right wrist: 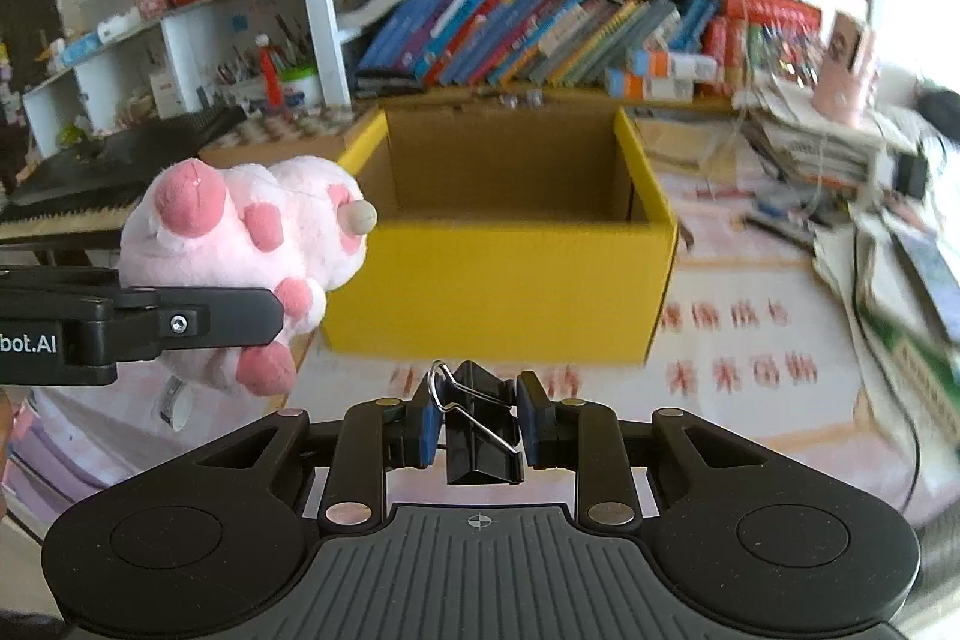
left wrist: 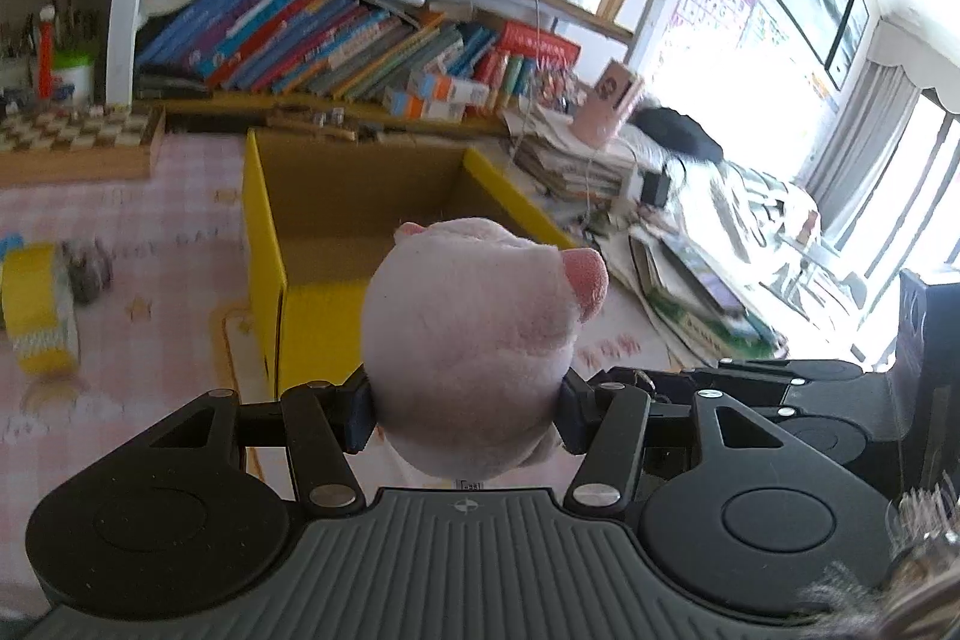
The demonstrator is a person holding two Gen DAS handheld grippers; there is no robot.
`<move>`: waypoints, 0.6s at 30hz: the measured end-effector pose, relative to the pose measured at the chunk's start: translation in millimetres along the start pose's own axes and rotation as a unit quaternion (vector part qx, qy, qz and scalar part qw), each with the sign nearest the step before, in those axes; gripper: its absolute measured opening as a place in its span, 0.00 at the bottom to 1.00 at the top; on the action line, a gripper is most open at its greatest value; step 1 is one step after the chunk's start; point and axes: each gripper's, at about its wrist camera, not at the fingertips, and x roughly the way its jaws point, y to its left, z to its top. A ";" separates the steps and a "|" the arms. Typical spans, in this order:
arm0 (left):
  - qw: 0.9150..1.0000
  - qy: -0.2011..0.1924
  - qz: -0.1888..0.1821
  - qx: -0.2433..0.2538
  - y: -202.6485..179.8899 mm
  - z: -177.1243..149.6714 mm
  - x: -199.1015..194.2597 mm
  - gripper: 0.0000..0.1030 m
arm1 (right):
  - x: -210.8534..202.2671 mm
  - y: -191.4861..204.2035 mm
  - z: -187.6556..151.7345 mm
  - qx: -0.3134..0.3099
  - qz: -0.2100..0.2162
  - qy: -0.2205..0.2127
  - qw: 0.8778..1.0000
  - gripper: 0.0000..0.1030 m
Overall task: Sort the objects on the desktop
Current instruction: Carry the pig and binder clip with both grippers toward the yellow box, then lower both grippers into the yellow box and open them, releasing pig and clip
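Observation:
My left gripper (left wrist: 465, 415) is shut on a pale pink plush toy (left wrist: 474, 340), which fills the space between its pads and hides the fingertips. In the right wrist view the same plush toy (right wrist: 240, 250) hangs at the left in the left gripper's black finger (right wrist: 198, 325). My right gripper (right wrist: 478, 427) is shut on a black binder clip (right wrist: 480, 436) with silver wire handles. An open yellow cardboard box (right wrist: 498, 280) stands on the desk just ahead of both grippers; in the left wrist view the yellow box (left wrist: 267, 244) lies behind the plush.
A yellow tape roll (left wrist: 39, 310) lies at the left on the pink checked cloth. A chessboard (left wrist: 72, 133) sits at the back left. Piles of papers and books (right wrist: 840, 148) crowd the right side. Bookshelves (right wrist: 540, 34) rise behind the box.

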 end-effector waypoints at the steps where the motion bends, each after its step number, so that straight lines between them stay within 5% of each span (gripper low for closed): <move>1: 1.000 -0.006 0.004 0.001 -0.7 6.0 2.8 0.52 | 1.8 -3.0 6.7 -0.007 0.003 -0.007 1.000 0.25; 10: 0.999 -0.027 0.030 0.022 -4.5 55.6 35.8 0.52 | 35.0 -27.4 66.3 -0.083 0.029 -0.044 0.995 0.25; 18: 0.997 -0.003 0.061 0.048 3.5 88.2 92.5 0.52 | 99.3 -37.5 101.8 -0.196 0.040 -0.024 0.979 0.25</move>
